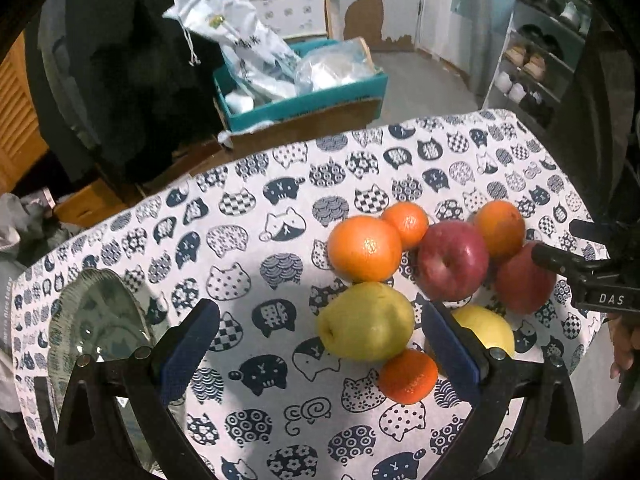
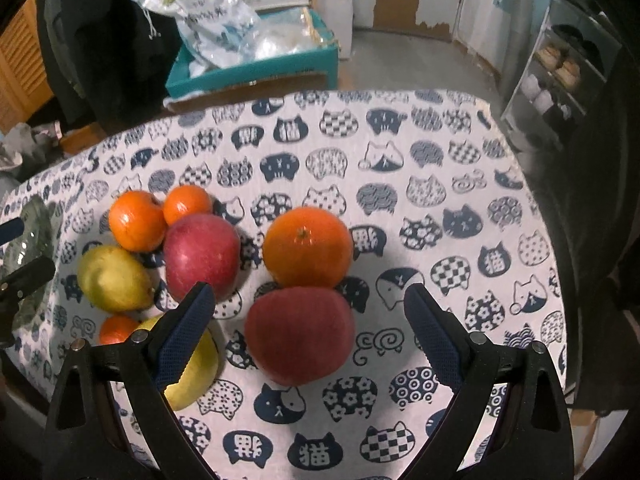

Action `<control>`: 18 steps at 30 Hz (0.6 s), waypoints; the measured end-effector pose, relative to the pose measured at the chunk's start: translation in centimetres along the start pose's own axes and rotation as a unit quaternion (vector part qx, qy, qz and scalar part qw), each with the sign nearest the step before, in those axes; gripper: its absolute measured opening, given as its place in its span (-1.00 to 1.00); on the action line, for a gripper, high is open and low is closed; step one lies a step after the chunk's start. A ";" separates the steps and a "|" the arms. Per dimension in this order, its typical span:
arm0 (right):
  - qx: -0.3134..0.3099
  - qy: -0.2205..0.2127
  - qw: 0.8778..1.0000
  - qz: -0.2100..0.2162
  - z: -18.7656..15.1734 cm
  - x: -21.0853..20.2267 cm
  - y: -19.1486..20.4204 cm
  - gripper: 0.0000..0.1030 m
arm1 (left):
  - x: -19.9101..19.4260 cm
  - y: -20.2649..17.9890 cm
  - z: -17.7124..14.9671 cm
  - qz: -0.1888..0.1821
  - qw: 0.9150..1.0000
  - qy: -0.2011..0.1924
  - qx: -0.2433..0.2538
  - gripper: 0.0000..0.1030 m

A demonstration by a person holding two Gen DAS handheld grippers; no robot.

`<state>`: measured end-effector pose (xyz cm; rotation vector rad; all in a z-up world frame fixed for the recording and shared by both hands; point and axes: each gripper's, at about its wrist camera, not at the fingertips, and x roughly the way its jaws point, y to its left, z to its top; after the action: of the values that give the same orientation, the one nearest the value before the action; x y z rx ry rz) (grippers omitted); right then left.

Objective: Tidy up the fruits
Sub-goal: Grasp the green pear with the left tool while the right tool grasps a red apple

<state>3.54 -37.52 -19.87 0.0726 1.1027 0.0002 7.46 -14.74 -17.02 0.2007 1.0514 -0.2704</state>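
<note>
the right gripper [image 2: 306, 320] hangs wide open and empty over the near red apple [image 2: 300, 334], which sits on the cat-print tablecloth [image 2: 440, 184] touching the big orange [image 2: 308, 246] behind it. the apple looks firm, smooth, weighty; take it across its widest sides. the left gripper [image 1: 320, 332] gapes empty beside a green pear [image 1: 366, 320].

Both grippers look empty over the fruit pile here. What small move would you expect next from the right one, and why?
Probably the right hand-held gripper eases forward and down to straddle the near red apple. Its jaws stand open and empty, the apple lies between them on the tablecloth, and the glass plate waits bare on the left.
</note>
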 end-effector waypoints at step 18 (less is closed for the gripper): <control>-0.022 0.061 0.998 0.018 -1.1 4.6 0.6 0.50 | 3.1 -0.9 0.0 -0.019 0.999 0.036 -0.007 0.99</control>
<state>4.67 -36.72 -24.43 0.0531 1.2231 0.0632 8.60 -16.01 -19.75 0.1797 1.1297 -0.2916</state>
